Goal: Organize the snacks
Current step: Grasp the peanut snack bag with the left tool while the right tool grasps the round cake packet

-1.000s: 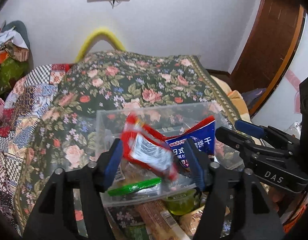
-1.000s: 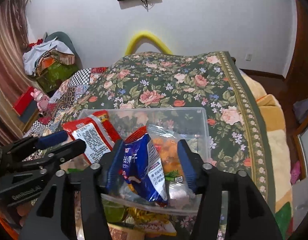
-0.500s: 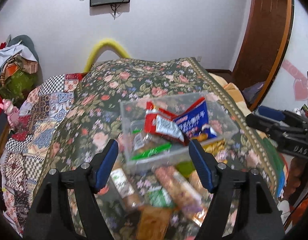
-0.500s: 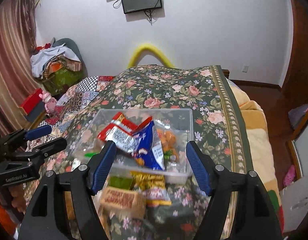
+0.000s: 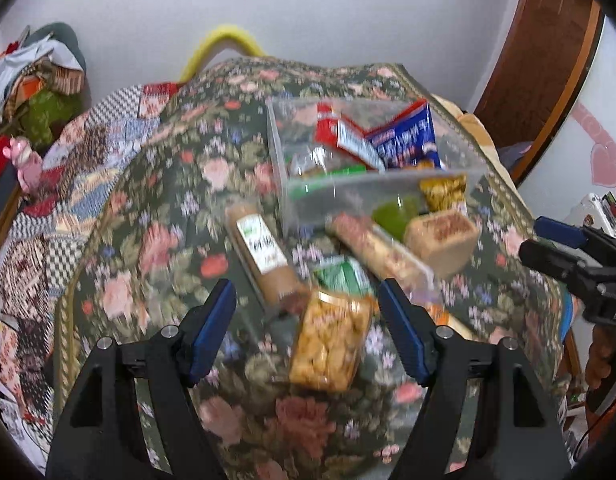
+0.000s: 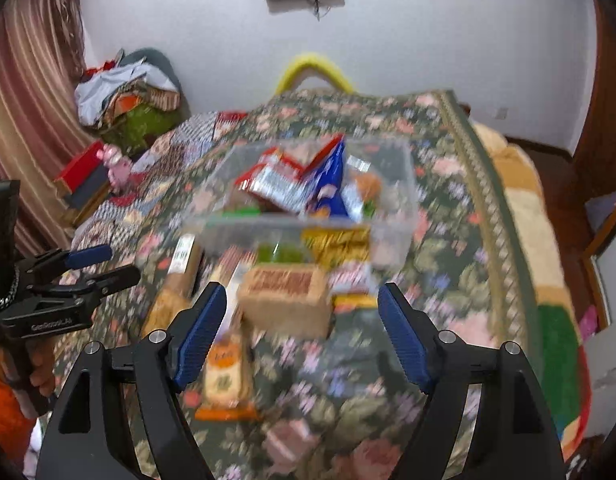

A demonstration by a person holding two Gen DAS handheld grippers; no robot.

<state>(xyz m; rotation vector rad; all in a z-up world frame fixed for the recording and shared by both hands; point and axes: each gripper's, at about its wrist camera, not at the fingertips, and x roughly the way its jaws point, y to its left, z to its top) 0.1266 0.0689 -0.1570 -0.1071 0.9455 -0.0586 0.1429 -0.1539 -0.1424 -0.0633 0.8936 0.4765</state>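
A clear plastic box (image 5: 291, 200) (image 6: 404, 200) stands on the floral bedspread and holds a red packet (image 5: 344, 132) (image 6: 275, 182) and a blue packet (image 5: 408, 140) (image 6: 332, 184). In front of it lie loose snacks: a brown tube (image 5: 263, 252), a long biscuit sleeve (image 5: 380, 252), a tan block (image 5: 442, 238) (image 6: 285, 300), a green jelly cup (image 5: 394, 214) and a bag of yellow crackers (image 5: 330, 342). My left gripper (image 5: 308, 320) is open and empty above the crackers. My right gripper (image 6: 301, 320) is open and empty above the tan block.
The floral bedspread (image 5: 167, 184) covers the bed; a patchwork quilt (image 5: 47, 208) lies at the left. A pile of clothes (image 6: 123, 88) sits by the wall. A brown door (image 5: 540, 60) is at the right. The view is motion-blurred.
Both grippers let go of their packets, red from the left and blue from the right, into the box, opened, and pulled back and up. The loose snacks in front have come into view.
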